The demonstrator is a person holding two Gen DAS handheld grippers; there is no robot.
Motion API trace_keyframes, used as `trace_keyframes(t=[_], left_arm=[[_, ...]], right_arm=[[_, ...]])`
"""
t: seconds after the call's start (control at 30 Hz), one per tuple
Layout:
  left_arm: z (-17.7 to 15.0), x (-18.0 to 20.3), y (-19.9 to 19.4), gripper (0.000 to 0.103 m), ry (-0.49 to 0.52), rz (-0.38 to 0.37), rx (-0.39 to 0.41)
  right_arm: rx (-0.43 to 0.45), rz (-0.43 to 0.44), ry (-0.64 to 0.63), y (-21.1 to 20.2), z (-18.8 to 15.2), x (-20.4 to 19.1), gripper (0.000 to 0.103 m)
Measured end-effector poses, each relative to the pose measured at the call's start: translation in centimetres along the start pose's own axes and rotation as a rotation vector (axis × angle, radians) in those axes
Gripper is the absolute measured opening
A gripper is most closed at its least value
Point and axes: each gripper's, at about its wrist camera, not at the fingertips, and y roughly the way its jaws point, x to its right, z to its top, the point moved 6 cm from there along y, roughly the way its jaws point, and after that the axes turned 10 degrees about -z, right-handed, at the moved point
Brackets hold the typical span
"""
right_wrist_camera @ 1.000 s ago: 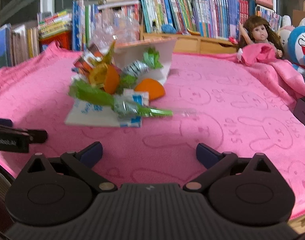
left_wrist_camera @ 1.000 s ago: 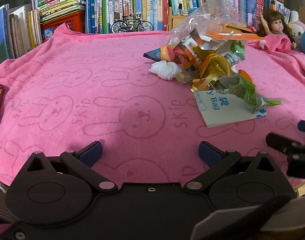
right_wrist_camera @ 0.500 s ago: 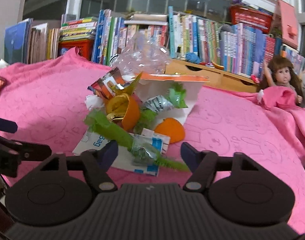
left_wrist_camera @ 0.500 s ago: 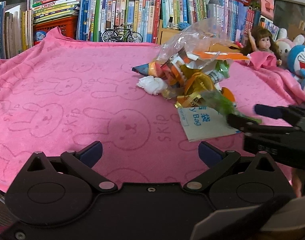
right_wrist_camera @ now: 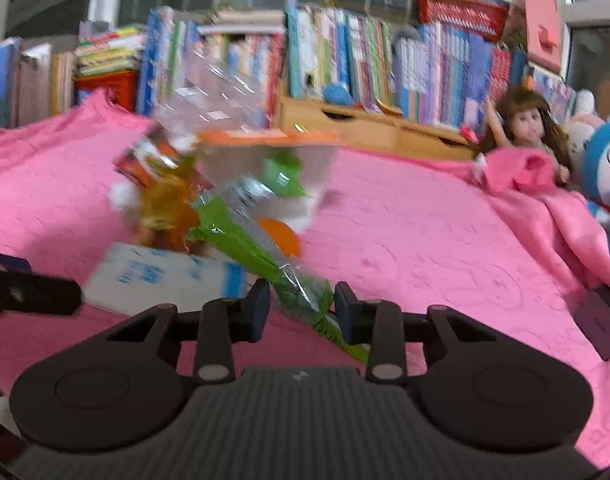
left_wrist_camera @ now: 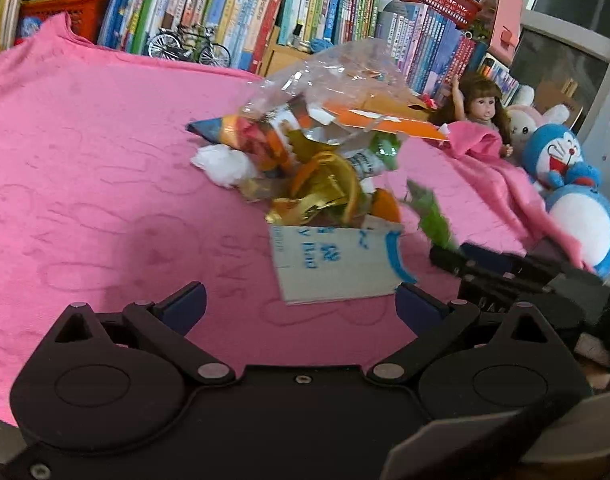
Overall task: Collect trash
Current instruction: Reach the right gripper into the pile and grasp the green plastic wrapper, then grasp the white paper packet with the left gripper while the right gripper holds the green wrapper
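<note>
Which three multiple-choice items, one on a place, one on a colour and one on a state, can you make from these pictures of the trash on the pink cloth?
1. Where does the doll sit?
A. at the far right edge of the pink cloth, before the books
B. in the middle of the trash pile
C. on top of the toy bicycle

2. What colour is the wrapper between the fingers of the right hand-held gripper?
A. red
B. green
C. black

3. How does the left hand-held gripper stand?
A. shut on the white tissue
B. shut on the paper bag
C. open, holding nothing

Answers:
1 A: the doll leans beside the plush toys.
2 B: the green wrapper runs between the fingers of the right hand-held gripper, whose jaws have just been closing.
3 C: the fingers of the left hand-held gripper stand wide apart over the pink cloth.
</note>
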Motion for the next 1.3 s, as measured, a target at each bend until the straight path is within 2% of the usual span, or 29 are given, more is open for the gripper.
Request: trace_keyframes(t=[0.1, 0.3, 0.4, 0.53, 0.63, 0.77, 0.87, 0.97, 1.0, 1.03, 1.07, 1.1, 1.13, 1.17, 1.2, 1.23, 1.3], left_arm=[[0.2, 0.5, 0.9, 0.101, 0.022, 0.003, -0.005], [-0.1, 1.1, 1.3, 0.101, 0.080, 0.025, -0.020], [-0.3, 1.0, 0.9, 0.101, 0.103, 0.040, -0.017], [-0.5, 0.4, 0.3, 0.102, 0.119, 0.059, -0.009], [-0.3, 0.2, 0.2, 0.103, 0.145, 0.088, 0.007], [-0.2, 0.2, 0.8, 0.103, 0.143, 0.111, 0.018], [-0.1, -0.2, 1.8, 0.103, 0.050, 0.068, -0.005], [0.5, -0.8, 2.2, 0.098, -0.035, 0.057, 0.029], [0.8, -0.9, 2.3, 0.092, -0.059, 0.050, 0.037], [1.0, -1.0, 2.5, 0.080, -0.082, 0.045, 0.047], [1.2, -1.2, 2.6, 0.072, -0.110, 0.045, 0.057], [1.3, -1.4, 2.8, 0.053, -0.131, 0.055, 0.064], [1.4, -1.7, 3.0, 0.026, -0.151, 0.074, 0.067], [1.4, -2.0, 3.2, 0.012, -0.173, 0.078, 0.056], [1.3, -2.4, 3.4, 0.003, -0.216, 0.074, 0.042], [1.2, -2.7, 3.4, 0.003, -0.248, 0.057, 0.047], [1.1, -2.8, 2.9, 0.001, -0.240, 0.048, 0.055]], right_arm=[[-0.018, 0.069, -0.007, 0.5, -0.3, 0.3, 0.040], [-0.044, 0.287, -0.042, -0.2, 0.4, -1.6, 0.040], [-0.082, 0.422, 0.011, -0.2, 0.6, -2.5, 0.040], [-0.106, 0.533, 0.126, -0.2, 1.2, -2.6, 0.040], [-0.102, 0.516, 0.188, -0.3, 1.6, -1.6, 0.040], [-0.076, 0.321, 0.131, -0.2, 1.8, -0.6, 0.041], [-0.096, 0.260, 0.104, 0.4, 1.5, -0.3, 0.041], [-0.098, 0.257, 0.137, 0.8, 1.3, 0.3, 0.041], [-0.096, 0.259, 0.149, 0.8, 1.2, 0.4, 0.041], [-0.093, 0.260, 0.158, 0.7, 1.1, 0.5, 0.041], [-0.090, 0.260, 0.162, 0.6, 1.0, 0.6, 0.041], [-0.085, 0.258, 0.158, 0.4, 0.9, 0.6, 0.041], [-0.081, 0.254, 0.152, 0.3, 0.8, 0.4, 0.041], [-0.077, 0.250, 0.146, 0.3, 0.8, 0.2, 0.041], [-0.073, 0.248, 0.141, 0.1, 0.7, 0.1, 0.041], [-0.069, 0.247, 0.138, -0.1, 0.6, 0.1, 0.041], [-0.062, 0.252, 0.135, -0.5, 0.4, 0.0, 0.041]])
